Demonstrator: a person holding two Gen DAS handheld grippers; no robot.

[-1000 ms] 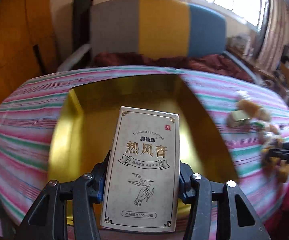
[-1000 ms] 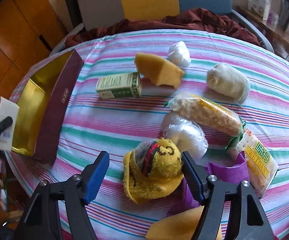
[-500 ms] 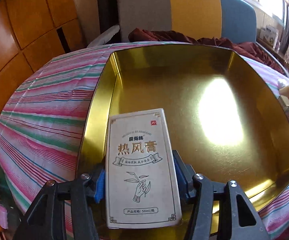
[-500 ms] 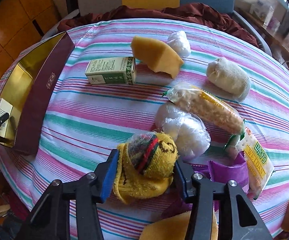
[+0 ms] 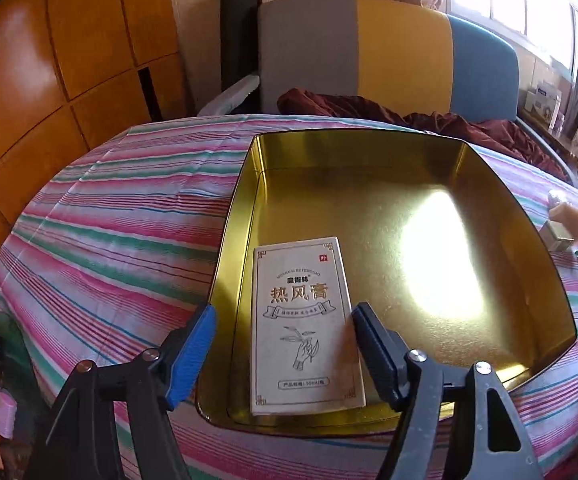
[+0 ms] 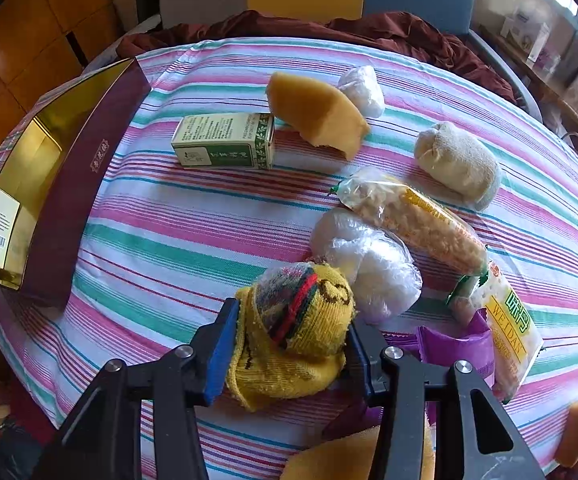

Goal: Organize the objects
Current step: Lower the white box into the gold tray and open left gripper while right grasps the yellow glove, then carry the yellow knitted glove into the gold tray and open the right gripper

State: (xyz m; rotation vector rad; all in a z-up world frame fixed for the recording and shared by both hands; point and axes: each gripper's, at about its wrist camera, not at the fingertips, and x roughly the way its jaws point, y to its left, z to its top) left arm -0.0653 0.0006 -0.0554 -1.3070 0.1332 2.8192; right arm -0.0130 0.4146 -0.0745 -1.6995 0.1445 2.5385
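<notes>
Your desk, under its striped cloth, carries the gold-lined box along its left side, and that box lies well to the left of your right claw, across open cloth. That leftward run is what your next carry depends on.

Scattered ahead and to the right of that claw are the clear snack packet, the white plastic bundle, a green carton and a sponge wedge; none of them sits between you and the box.

In the box, the white carton lies flat in the near left corner, its long axis running away from you and parallel to the left wall. Your left claw straddles it with the jaws opening; neither pad touches the carton, so it looks released.

The yellow knitted sock bundle sits on the cloth directly between your right claw's pads, which press it from both sides as the jaws close. The right hand is clearly nearer to it; judge your path as lift, then left.
</notes>
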